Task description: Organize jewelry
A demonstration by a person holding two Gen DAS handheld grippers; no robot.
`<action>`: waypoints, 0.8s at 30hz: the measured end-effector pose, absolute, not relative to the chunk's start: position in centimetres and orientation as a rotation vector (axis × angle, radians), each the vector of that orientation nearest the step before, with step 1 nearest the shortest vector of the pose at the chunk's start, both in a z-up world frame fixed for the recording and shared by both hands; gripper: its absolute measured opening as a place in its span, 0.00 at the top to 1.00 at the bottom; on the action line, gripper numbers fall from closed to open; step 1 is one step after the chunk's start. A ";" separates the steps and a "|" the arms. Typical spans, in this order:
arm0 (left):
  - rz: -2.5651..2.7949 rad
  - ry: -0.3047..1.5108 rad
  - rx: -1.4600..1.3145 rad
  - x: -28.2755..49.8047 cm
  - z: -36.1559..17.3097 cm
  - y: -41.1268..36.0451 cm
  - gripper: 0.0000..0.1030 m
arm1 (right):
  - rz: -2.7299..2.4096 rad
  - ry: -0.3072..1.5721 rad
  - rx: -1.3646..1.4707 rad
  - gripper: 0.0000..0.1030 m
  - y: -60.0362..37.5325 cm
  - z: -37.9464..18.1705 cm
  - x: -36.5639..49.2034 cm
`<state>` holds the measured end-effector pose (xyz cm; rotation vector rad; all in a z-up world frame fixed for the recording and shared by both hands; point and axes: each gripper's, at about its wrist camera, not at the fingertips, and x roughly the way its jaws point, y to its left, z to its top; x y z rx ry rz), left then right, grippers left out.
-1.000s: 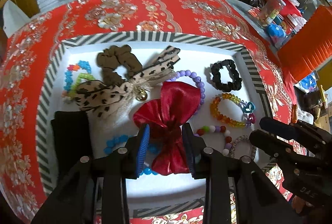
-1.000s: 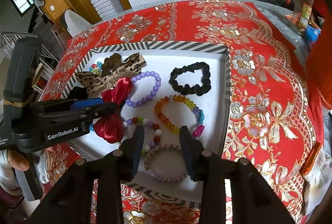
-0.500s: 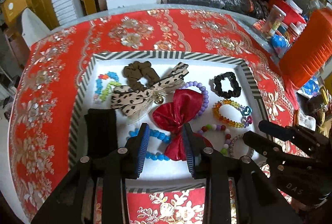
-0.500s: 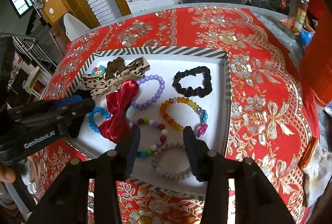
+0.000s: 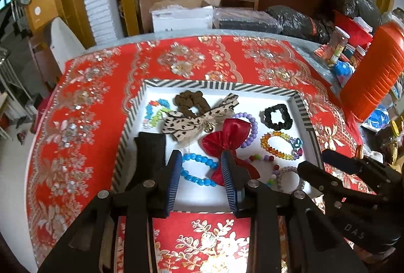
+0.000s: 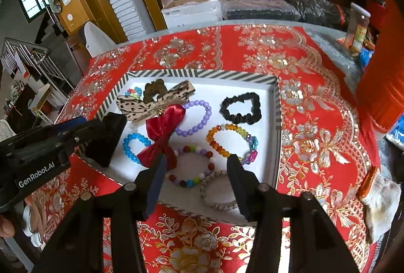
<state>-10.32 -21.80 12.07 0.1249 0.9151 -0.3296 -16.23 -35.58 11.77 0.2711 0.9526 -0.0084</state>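
A white tray with a striped rim [image 5: 214,84] [image 6: 202,73] holds the jewelry. On it lie a red satin bow [image 5: 227,136] [image 6: 164,126], a blue bead bracelet [image 5: 192,158], a purple one [image 6: 202,119], a black scrunchie [image 6: 240,119], an amber-rainbow bracelet [image 6: 214,139], a multicolour bead bracelet [image 6: 190,183] and a pearly one [image 6: 219,204]. My left gripper [image 5: 201,167] hovers above the tray's near side, narrowly open and empty. My right gripper [image 6: 195,167] hangs over the multicolour bracelet, its jaws opening with nothing between them.
A leopard-print bow [image 5: 186,126], a brown scrunchie [image 5: 186,98] and a black pad [image 5: 150,149] fill the tray's left part. An orange ribbed container [image 5: 373,76] and a jar [image 5: 337,45] stand at the table's right. Boxes and black bags line the far edge.
Both grippers rose and drew back from the tray. The red bow, earlier between my left jaws, stays lying on the tray. My right jaws spread wider.
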 end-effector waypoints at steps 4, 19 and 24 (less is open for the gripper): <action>-0.318 0.887 0.122 -11.5 13.0 -21.3 0.86 | -0.012 0.930 0.264 0.44 -35.2 12.8 -16.8; -0.235 0.829 0.106 -14.7 15.2 -19.1 0.86 | -0.019 0.876 0.225 0.38 -34.1 15.1 -19.0; -0.216 0.807 0.087 -15.3 16.1 -18.4 0.86 | -0.027 0.851 0.212 0.35 -34.1 15.9 -19.6</action>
